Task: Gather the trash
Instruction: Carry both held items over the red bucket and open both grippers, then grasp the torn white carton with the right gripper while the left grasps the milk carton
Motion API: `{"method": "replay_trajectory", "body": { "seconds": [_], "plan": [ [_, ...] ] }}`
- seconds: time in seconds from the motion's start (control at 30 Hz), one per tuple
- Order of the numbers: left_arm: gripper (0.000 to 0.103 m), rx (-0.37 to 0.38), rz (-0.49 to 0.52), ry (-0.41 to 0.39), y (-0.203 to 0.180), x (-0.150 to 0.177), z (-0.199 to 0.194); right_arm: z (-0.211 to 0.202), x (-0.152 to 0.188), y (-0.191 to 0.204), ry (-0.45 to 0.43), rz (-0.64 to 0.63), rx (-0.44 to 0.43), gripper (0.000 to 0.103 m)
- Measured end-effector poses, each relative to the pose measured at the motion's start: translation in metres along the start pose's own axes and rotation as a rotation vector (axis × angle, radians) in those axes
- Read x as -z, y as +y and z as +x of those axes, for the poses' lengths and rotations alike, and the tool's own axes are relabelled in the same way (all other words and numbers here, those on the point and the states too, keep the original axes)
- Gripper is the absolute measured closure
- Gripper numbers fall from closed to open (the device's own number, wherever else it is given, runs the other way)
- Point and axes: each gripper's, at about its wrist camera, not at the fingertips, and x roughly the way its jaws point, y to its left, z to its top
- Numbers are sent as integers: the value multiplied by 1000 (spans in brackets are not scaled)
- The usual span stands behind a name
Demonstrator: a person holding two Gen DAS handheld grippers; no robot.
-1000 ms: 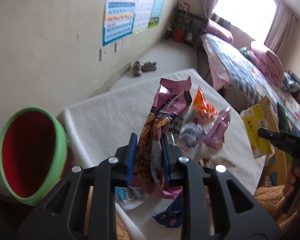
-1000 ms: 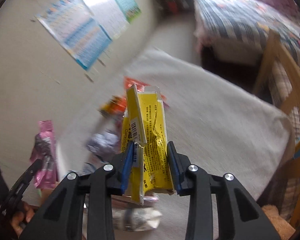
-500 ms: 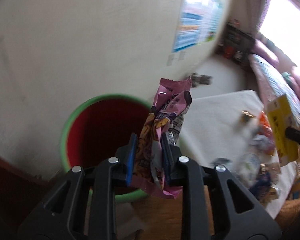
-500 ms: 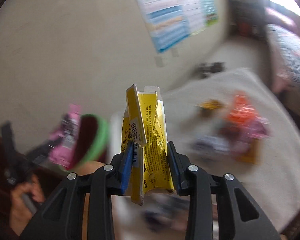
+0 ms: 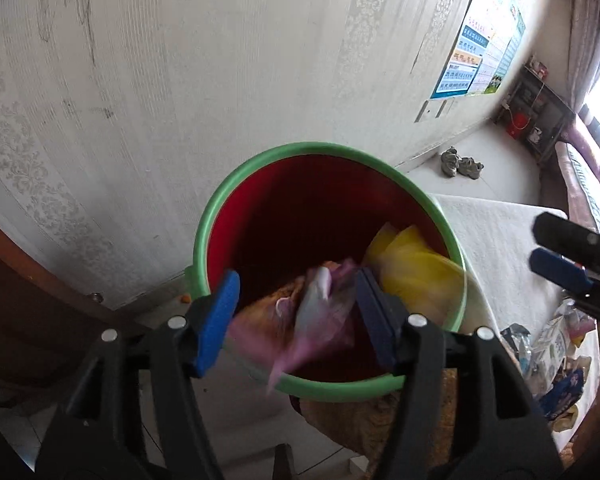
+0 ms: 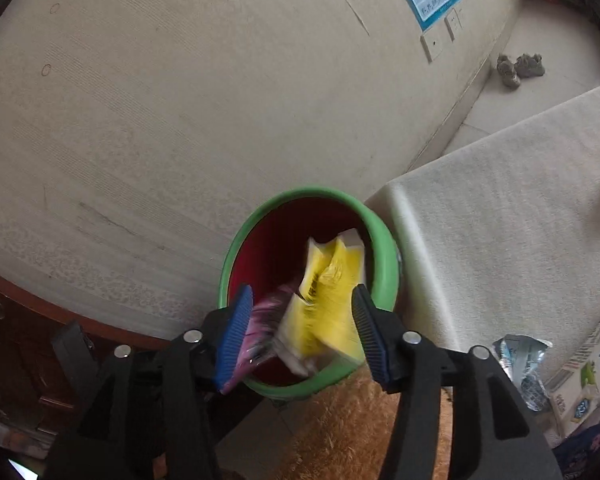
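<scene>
A red bin with a green rim (image 5: 240, 184) (image 6: 384, 248) stands on the floor against the wall beside the table. My left gripper (image 5: 296, 316) is open above it, and a blurred pink snack wrapper (image 5: 320, 312) (image 6: 260, 320) falls between its fingers into the bin. My right gripper (image 6: 302, 330) is open over the bin too, and a blurred yellow packet (image 6: 328, 300) (image 5: 416, 268) drops from it into the bin. The right gripper's blue pad (image 5: 560, 270) shows at the right edge of the left wrist view.
The table with a white cloth (image 6: 500, 208) stands right of the bin, with more wrappers (image 6: 528, 360) (image 5: 556, 344) at its near end. A brown furry seat (image 6: 340, 424) lies below the bin. Shoes (image 6: 520, 66) lie on the floor by the wall.
Both grippers swung left from the table to over the bin and opened. The pink wrapper and the yellow packet left the fingers and are falling into the bin.
</scene>
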Motion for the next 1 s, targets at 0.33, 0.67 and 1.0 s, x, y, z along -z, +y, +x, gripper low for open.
{"method": "replay_trajectory", "body": {
  "seconds": [0.33,0.67,1.0],
  "plan": [
    [44,85,77,1,-49,2,-3,-94,26,-75,-59,15,195,48],
    [42,219,241,-5,-131,11,-24,-163,69,-191,183,-194,641,37],
    [42,318,413,79,-215,45,-24,-124,88,-226,271,-196,551,39]
  ]
}}
